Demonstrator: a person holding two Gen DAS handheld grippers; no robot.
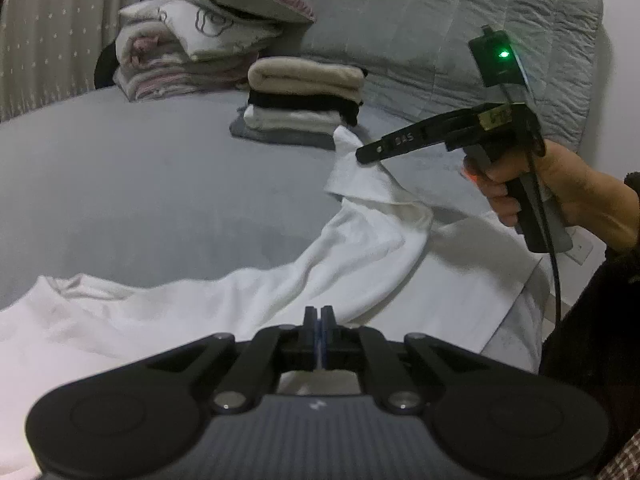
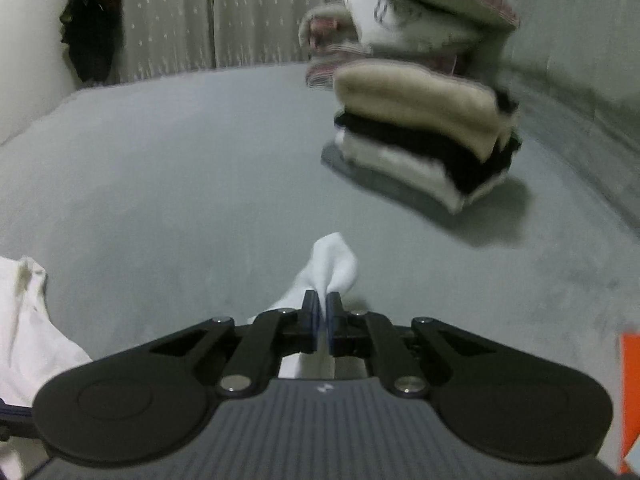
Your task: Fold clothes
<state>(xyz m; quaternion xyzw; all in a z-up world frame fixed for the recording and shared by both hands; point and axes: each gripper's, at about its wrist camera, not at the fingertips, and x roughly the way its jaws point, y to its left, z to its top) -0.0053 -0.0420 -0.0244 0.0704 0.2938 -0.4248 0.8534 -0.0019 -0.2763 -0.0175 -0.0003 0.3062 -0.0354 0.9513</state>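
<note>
Grey bed [image 1: 140, 200] below; both claws, left gripper [image 1: 319, 314] and right gripper [image 2: 322, 305], pinch the white garment [image 1: 352, 256].

Left wrist view: the garment [image 1: 360, 248] lies across the lower half on the bed [image 1: 140, 184], running from lower left up to centre right, where the right gripper [image 1: 362, 156] meets its raised end. Behind it, upper centre, stands the folded stack [image 1: 304, 100]; a bedding pile [image 1: 200, 40] sits upper left of that. The left gripper [image 1: 319, 316] occupies bottom centre.
</note>
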